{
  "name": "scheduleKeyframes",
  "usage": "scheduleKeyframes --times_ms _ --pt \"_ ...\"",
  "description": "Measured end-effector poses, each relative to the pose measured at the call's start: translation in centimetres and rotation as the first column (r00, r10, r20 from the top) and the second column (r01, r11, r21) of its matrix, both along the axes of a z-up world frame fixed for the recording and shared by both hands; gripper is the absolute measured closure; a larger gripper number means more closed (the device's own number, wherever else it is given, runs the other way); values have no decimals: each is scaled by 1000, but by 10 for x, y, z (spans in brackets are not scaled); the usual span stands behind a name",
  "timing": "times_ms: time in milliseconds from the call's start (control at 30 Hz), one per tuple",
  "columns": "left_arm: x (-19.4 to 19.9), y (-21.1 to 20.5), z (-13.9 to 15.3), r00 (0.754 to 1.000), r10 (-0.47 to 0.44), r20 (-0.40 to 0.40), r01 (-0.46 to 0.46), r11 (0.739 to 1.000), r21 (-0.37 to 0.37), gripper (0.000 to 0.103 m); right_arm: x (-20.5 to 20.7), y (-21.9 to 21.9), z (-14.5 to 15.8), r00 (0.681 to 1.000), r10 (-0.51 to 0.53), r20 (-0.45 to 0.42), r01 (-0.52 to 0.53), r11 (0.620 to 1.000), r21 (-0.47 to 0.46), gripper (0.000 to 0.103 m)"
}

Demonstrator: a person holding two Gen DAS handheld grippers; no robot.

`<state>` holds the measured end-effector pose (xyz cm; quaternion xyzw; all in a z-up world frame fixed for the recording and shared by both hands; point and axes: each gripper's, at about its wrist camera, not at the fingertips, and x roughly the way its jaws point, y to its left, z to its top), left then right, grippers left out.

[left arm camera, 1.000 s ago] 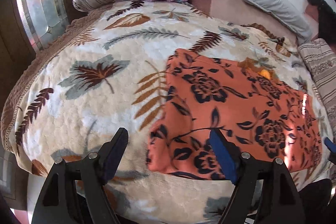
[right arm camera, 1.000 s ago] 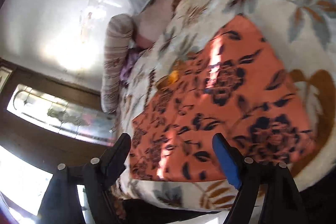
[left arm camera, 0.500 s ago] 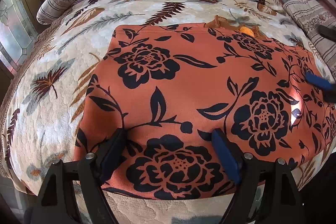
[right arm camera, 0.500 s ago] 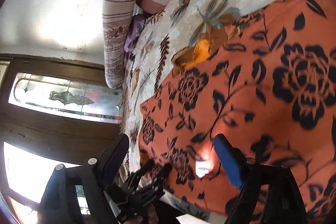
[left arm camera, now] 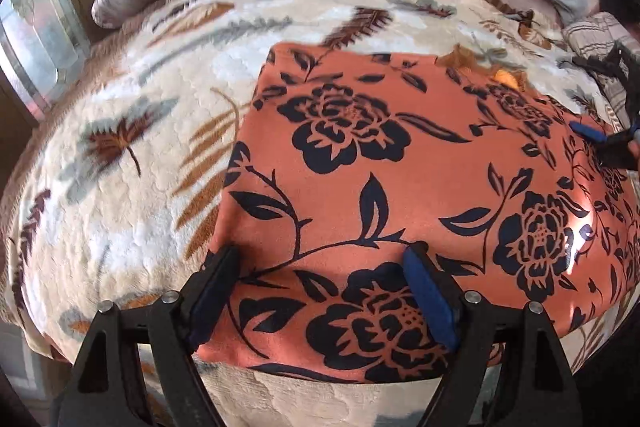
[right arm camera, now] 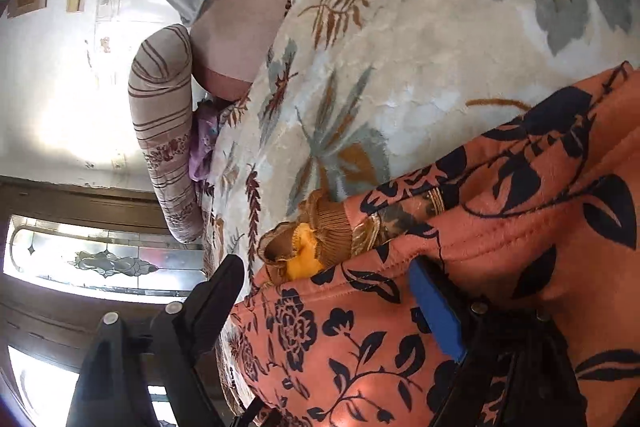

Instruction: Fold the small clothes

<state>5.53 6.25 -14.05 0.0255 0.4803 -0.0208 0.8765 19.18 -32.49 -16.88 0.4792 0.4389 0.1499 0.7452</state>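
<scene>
no readable text, labels, brands or numbers anywhere

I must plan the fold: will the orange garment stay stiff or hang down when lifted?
The orange garment probably goes floppy: it follows the blanket's curve. Its plush surface looks unlikely to slip. It seems light, though that cannot be checked.

left gripper (left arm camera: 320, 291): black frame | blue pads on fingers (left arm camera: 428, 301) | silver screws | right gripper (right arm camera: 328, 291): same

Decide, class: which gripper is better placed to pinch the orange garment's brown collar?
Right. The right gripper has its open jaws just short of the brown collar; the left gripper is at the garment's opposite hem.
</scene>
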Motion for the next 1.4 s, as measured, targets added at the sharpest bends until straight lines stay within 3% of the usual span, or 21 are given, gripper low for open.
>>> scheduleKeyframes --times_ms 67,167,233,300,367,433,533,633,667,700,733,867,933,967,1033,1100,1167,1267,1400 --pt "-7 3 9 1000 11 23 -10 999 -34 19 -24 3 28 997 39 65 -35 998 -58 16" --pt "-14 11 12 999 35 32 -33 998 -60 19 -79 24 50 988 105 113 -99 994 -56 16" --pt "-16 18 7 999 43 17 -42 998 -47 19 -115 37 46 984 144 106 -141 989 -34 16" --pt "-14 22 -6 996 90 -11 -90 996 15 18 -145 48 25 985 150 89 -151 989 1 12" --pt "-11 36 -10 989 134 -60 -139 988 -75 17 -156 50 -11 988 154 -19 -155 987 -49 17" --pt "-19 43 5 985 171 -31 -173 981 -92 17 -170 45 -5 993 115 37 -114 993 -40 18" --pt "-30 43 16 986 163 30 -161 985 -56 17 -186 54 21 986 134 97 -127 989 -79 17" --pt "-22 53 -11 977 190 -94 -193 981 -27 17 -193 70 26 969 193 157 -182 980 -79 14" --pt "-24 61 -12 975 201 -93 -208 975 -71 16 -191 72 16 975 192 112 -181 978 -104 14" --pt "-27 64 -8 972 215 -92 -222 972 -79 16 -189 74 3 982 184 28 -179 976 -125 14" --pt "-28 65 -2 972 218 -86 -224 972 -74 17 -191 73 -4 983 183 12 -181 979 -97 14" --pt "-35 66 21 974 227 27 -227 974 2 17 -195 73 16 979 174 102 -168 984 -65 14" --pt "-26 75 2 966 252 -50 -251 967 36 17 -189 74 18 976 179 127 -175 984 -41 13" --pt "-23 82 -11 958 263 -116 -264 965 7 16 -184 76 11 978 181 106 -178 983 -36 12" --pt "-31 90 -9 954 281 -103 -286 957 -40 17 -171 84 -12 981 189 -44 -190 981 -27 12" --pt "-34 87 -3 963 258 -77 -260 966 -17 17 -164 86 1 981 194 -2 -194 981 -14 11" --pt "-37 87 4 965 259 -52 -260 965 -16 17 -148 91 25 976 209 67 -209 978 -2 11" --pt "-34 93 20 963 270 -24 -271 961 -48 17 -107 102 44 964 244 104 -244 970 -12 11" --pt "-6 86 36 975 224 -4 -223 970 -99 17 -42 103 11 975 222 7 -222 974 -45 11"
